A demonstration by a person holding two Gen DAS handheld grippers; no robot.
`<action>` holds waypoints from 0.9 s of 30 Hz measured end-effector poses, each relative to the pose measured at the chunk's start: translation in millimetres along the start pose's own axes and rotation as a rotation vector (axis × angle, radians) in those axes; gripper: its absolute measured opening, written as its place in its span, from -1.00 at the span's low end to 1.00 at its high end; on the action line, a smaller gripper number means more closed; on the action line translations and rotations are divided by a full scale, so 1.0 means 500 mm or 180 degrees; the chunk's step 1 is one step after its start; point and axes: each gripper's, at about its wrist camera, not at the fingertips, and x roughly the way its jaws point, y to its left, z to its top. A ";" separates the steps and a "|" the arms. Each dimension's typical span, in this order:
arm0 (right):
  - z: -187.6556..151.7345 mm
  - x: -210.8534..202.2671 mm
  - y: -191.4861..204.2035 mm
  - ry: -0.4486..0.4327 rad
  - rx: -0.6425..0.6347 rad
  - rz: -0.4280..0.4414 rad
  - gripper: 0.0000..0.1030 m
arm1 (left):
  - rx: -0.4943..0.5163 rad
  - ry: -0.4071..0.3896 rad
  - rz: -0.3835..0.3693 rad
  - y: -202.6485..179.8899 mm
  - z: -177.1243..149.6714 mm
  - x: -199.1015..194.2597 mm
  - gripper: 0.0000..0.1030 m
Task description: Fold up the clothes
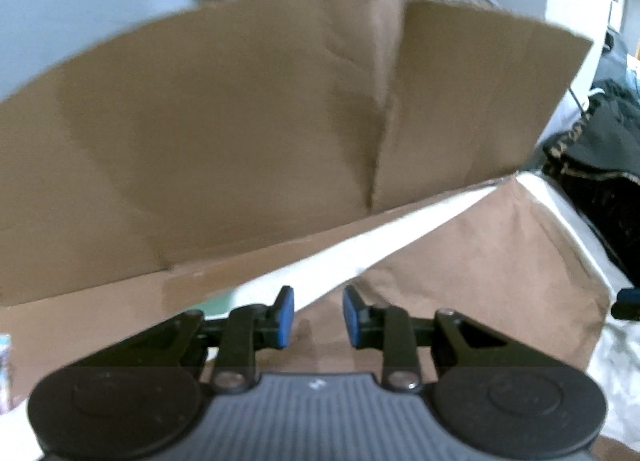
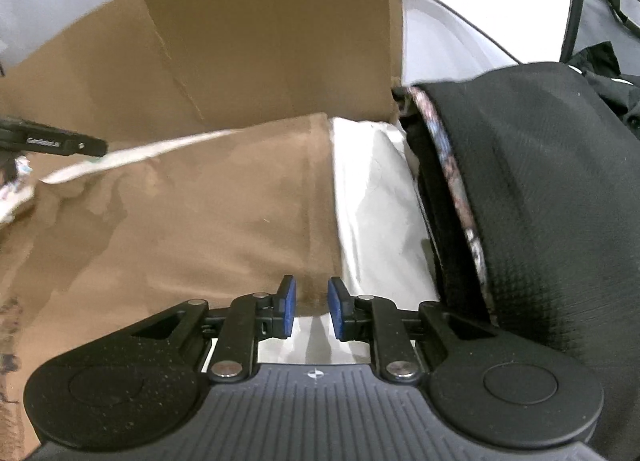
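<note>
A brown garment [image 1: 480, 261] lies flat on a white sheet [image 1: 580, 229], in front of a cardboard box. My left gripper [image 1: 318, 319] hovers over the garment's near part, its blue pads apart and nothing between them. In the right wrist view the same brown garment [image 2: 200, 221] spreads out to the left, its straight right edge running down to my right gripper [image 2: 312, 311]. That gripper is open and empty above this edge and the white sheet [image 2: 372, 201]. A black finger of the left gripper [image 2: 60, 145] shows at the far left.
A tall cardboard box [image 1: 240, 121] stands close behind the garment and fills the back; its wall [image 2: 260, 41] also rises in the right wrist view. A pile of black clothes [image 2: 540, 181] with a patterned trim lies just right of the sheet, seen as dark clothes [image 1: 600, 149].
</note>
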 end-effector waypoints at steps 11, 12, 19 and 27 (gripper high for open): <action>0.055 -0.118 0.044 0.0039 -0.0051 0.0283 -0.36 | -0.0287 0.0119 0.0342 0.119 -0.046 -0.254 -0.31; 0.063 -0.132 0.049 0.0042 -0.0074 0.0301 -0.35 | -0.0308 0.0129 0.0371 0.127 -0.051 -0.273 -0.31; 0.110 -0.221 0.079 0.0102 -0.0151 0.0441 -0.26 | -0.0553 0.0159 0.0494 0.168 -0.092 -0.402 -0.29; 0.149 -0.278 0.117 0.0190 -0.0291 0.0588 -0.15 | -0.0822 0.0175 0.0526 0.206 -0.146 -0.477 -0.28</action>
